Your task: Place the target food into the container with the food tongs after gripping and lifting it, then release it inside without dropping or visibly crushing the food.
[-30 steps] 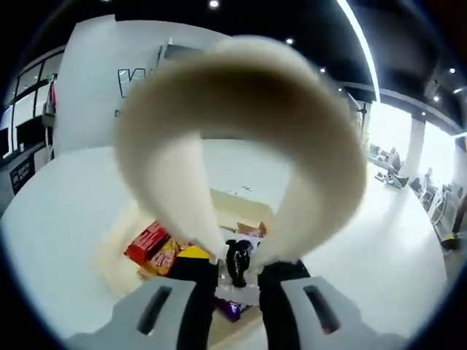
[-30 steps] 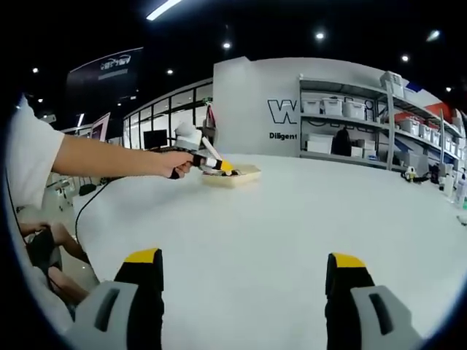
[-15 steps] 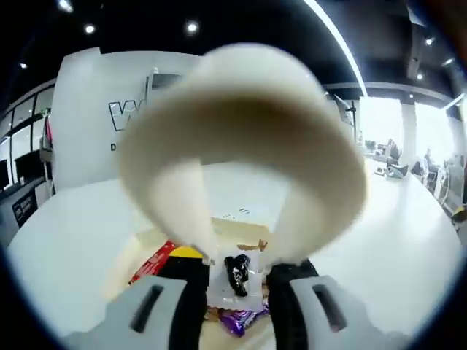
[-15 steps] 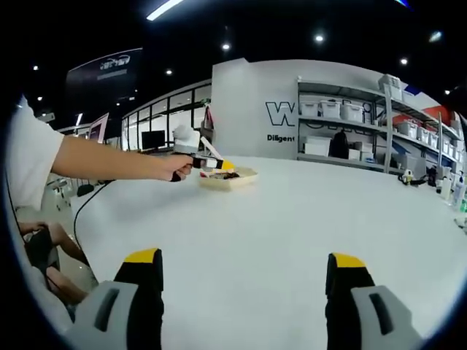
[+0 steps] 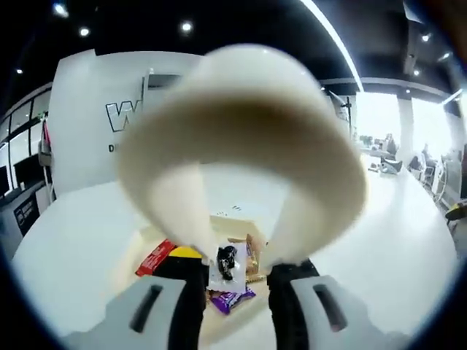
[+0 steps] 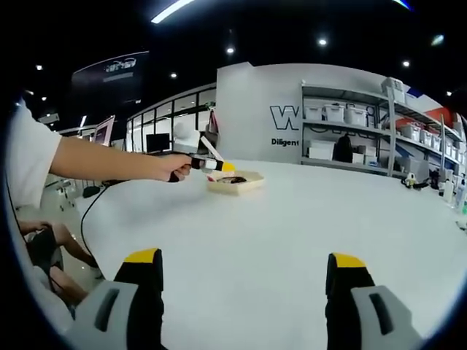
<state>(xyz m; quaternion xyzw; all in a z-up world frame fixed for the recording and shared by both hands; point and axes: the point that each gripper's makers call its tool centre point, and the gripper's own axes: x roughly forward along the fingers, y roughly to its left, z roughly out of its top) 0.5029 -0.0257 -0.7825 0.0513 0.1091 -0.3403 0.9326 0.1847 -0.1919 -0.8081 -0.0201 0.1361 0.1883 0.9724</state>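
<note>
The left claw (image 5: 237, 273) is closed on a pair of cream food tongs (image 5: 241, 146), whose looped spring end bulges toward the camera while the two arms run forward and meet on a small clear packet with a dark piece of food (image 5: 226, 264) inside. The packet hangs pinched between the tong tips, lifted just above the shallow container (image 5: 146, 244), a pale tray on the white worktop (image 5: 66, 240). Beneath the packet, in the tray, lie a red wrapped bar (image 5: 155, 257), a purple wrapper (image 5: 231, 299) and other snack packets. The right claw (image 6: 244, 281) waits with its yellow-tipped jaws spread wide and holding nothing, low over the worktop and well apart from the tray (image 6: 233, 181), where a person's bare arm (image 6: 109, 162) reaches out with the left claw (image 6: 201, 163). The risk, as I judge it, is that the packet is held only by its edge: a loosened squeeze would drop it early, a harder one could crush it. Compared with a second ago, the packet sits higher and more of the tray shows below it.
</note>
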